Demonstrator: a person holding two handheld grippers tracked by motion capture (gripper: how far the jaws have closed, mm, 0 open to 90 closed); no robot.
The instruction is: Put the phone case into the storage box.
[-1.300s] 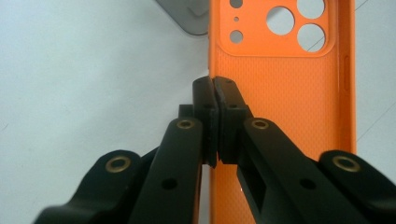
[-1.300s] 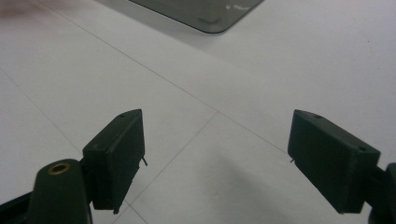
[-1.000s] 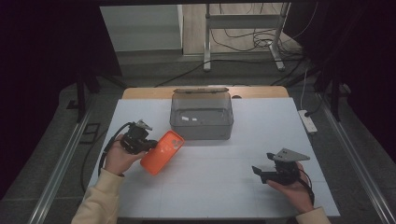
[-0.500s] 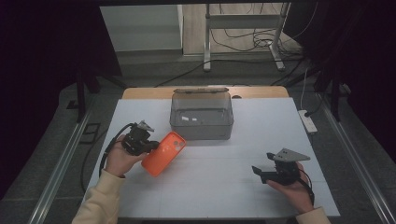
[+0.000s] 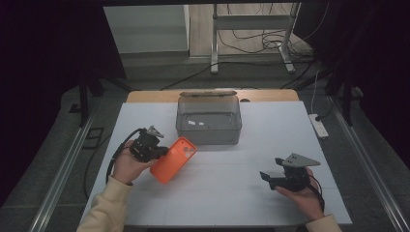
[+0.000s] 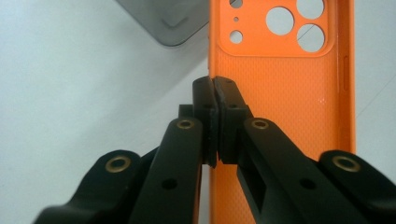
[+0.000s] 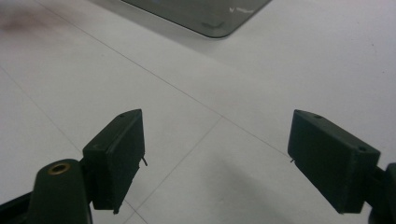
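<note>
An orange phone case (image 5: 174,159) with camera cut-outs is held tilted above the white table at the left. My left gripper (image 5: 155,151) is shut on the case's side edge. In the left gripper view the two black jaws meet on the rim of the orange phone case (image 6: 285,93), and the left gripper (image 6: 215,88) pinches it near the cut-outs. My right gripper (image 5: 267,178) rests low at the right side of the table in a hand. In the right gripper view the right gripper (image 7: 215,158) stands wide open with bare table between its pads.
A grey translucent bin (image 5: 209,121) stands at the middle back of the white table (image 5: 227,193); its corner shows as the grey bin (image 7: 205,18) in the right gripper view. A power strip (image 5: 320,126) lies off the table's right edge. Cables cross the floor behind.
The left hand with the orange case has shifted only slightly. The right gripper has stayed where it was.
</note>
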